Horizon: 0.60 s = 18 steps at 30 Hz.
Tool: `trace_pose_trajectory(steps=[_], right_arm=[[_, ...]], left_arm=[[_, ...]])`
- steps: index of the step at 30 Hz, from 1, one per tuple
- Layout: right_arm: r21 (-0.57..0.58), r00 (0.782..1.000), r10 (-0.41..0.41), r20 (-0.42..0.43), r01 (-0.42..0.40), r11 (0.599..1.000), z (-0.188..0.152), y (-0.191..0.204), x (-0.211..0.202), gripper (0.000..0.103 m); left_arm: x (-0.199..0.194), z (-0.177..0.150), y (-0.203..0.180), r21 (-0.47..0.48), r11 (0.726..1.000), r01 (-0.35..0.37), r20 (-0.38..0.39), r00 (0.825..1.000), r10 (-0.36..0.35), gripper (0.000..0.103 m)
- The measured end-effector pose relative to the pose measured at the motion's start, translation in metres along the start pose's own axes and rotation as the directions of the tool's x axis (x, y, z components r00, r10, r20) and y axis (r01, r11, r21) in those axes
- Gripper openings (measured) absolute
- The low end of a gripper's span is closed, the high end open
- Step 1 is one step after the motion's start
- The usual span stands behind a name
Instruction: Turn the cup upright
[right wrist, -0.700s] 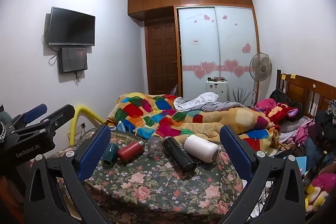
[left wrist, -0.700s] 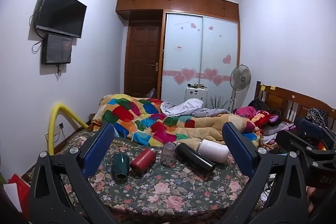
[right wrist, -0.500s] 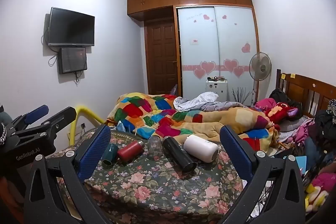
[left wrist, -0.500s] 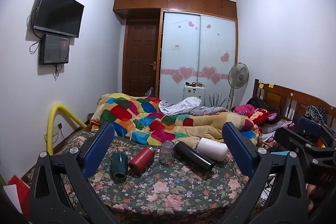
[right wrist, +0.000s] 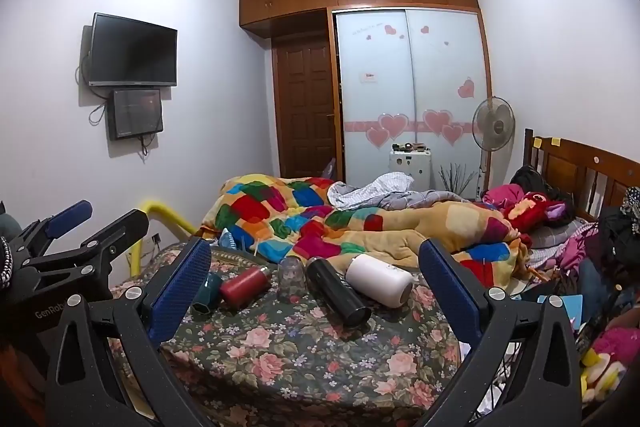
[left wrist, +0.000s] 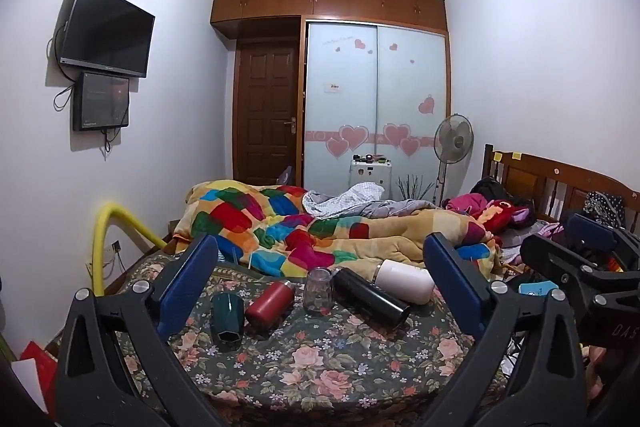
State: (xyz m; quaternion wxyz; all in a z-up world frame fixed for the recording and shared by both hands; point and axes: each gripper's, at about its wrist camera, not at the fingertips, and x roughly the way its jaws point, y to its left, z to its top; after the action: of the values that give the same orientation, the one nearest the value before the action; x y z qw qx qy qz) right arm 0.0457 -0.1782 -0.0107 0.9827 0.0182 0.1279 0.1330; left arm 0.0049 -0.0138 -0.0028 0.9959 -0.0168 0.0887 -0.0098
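On a floral cloth (left wrist: pixel 320 359) lie a dark green cup (left wrist: pixel 226 322), a red bottle (left wrist: pixel 269 303), a black bottle (left wrist: pixel 370 298) and a white cup (left wrist: pixel 405 281), all on their sides. A clear glass (left wrist: pixel 318 289) stands mouth down among them. The same row shows in the right wrist view: green cup (right wrist: pixel 208 294), red bottle (right wrist: pixel 245 286), glass (right wrist: pixel 291 278), black bottle (right wrist: pixel 338 291), white cup (right wrist: pixel 380 285). My left gripper (left wrist: pixel 320 287) and right gripper (right wrist: pixel 316 287) are both open, empty, and held back from the row.
A patchwork quilt (left wrist: pixel 280 223) is heaped just behind the cups. A yellow rail (left wrist: pixel 116 227) stands at the left. Clutter and a wooden headboard (left wrist: pixel 560 183) are at the right. The other gripper shows at each view's edge (right wrist: pixel 72 247).
The left gripper has tilted up and drawn back slightly, so the cups sit a little lower in its view. The right gripper has hardly moved. The cups have not moved.
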Motion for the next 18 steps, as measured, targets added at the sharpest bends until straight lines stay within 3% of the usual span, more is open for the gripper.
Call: trace_pose_trajectory(steps=[18], right_arm=[[-0.001, 1.0, -0.001, -0.005, 0.001, 1.0, -0.0027, -0.004, 0.0045, 0.103]], left_arm=[[0.004, -0.0058, -0.0021, -0.011, 1.0, -0.001, -0.006, 1.0, 0.001, 0.103]])
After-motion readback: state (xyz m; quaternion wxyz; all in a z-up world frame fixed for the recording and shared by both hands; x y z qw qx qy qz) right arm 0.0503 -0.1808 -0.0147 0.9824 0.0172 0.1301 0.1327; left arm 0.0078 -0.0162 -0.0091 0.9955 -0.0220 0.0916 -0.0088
